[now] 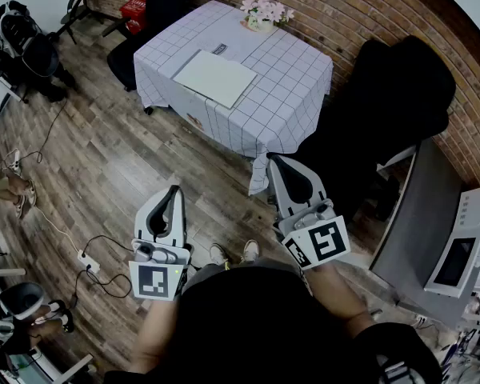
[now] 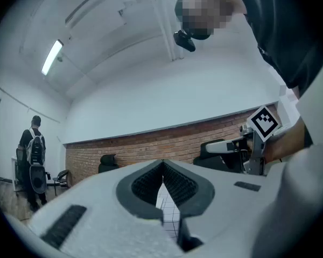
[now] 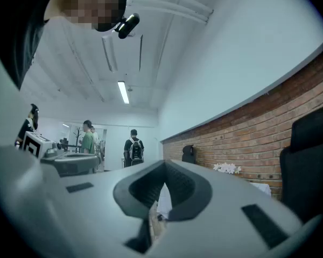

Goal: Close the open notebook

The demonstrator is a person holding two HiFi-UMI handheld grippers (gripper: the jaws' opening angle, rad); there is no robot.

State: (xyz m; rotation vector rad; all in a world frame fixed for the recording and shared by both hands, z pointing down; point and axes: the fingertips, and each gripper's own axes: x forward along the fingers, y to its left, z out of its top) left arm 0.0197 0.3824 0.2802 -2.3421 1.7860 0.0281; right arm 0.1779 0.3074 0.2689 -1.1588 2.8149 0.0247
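The white notebook (image 1: 214,78) lies flat on the table with a checked cloth (image 1: 288,94), far ahead of both grippers. At this distance I see no fold line on it. My left gripper (image 1: 174,189) is held low over the wooden floor near my body, jaws together with nothing between them. My right gripper (image 1: 274,159) is a little farther forward, close to the table's near corner, jaws also together and empty. In the left gripper view the left gripper (image 2: 162,166) points at the brick wall. In the right gripper view the right gripper (image 3: 164,171) does the same.
A pot of pale flowers (image 1: 264,12) and a small dark item (image 1: 219,50) sit on the table. A black chair (image 1: 400,94) stands right of it, and a grey desk (image 1: 420,222) with a white appliance (image 1: 464,246) farther right. A cable and power strip (image 1: 88,262) lie on the floor at left.
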